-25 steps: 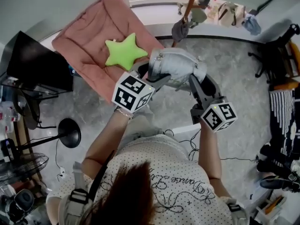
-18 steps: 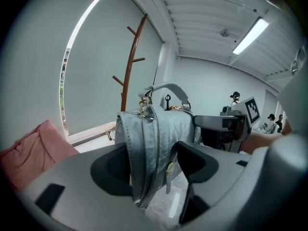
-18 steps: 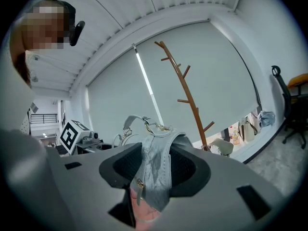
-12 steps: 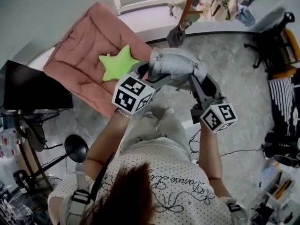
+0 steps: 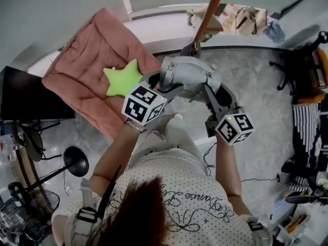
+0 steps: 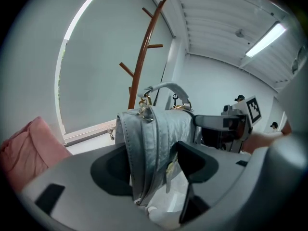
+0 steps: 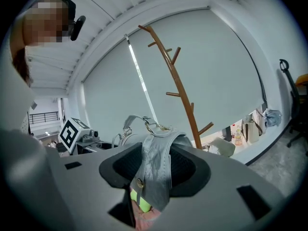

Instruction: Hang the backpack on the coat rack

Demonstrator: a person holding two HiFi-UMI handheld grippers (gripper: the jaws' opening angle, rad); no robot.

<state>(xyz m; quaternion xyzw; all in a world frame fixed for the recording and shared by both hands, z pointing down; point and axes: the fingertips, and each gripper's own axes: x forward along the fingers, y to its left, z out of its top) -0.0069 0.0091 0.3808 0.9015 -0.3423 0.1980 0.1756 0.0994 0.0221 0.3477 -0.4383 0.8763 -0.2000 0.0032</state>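
A small grey backpack [image 5: 188,76] hangs in the air between my two grippers. My left gripper [image 5: 160,81] is shut on the backpack's [image 6: 154,143] left side, the grey material squeezed between its dark pads. My right gripper [image 5: 209,88] is shut on the other side of the backpack [image 7: 156,170], with a strap and buckle between its jaws. The top handle [image 6: 166,88] with gold rings stands up above the bag. The brown wooden coat rack [image 5: 209,10] rises just beyond the bag; its pegs [image 7: 173,57] branch off the curved pole [image 6: 142,61].
A pink cushion [image 5: 87,70] with a green star pillow [image 5: 122,78] lies at the left. Bags and bottles [image 5: 246,17] sit on the window sill behind the rack. A black monitor [image 5: 31,94] and a lamp base [image 5: 76,160] stand lower left, an office chair [image 5: 307,60] at right.
Both grippers and the backpack have moved closer to the coat rack, whose pole now reaches further into the head view. The grip on the bag is unchanged.
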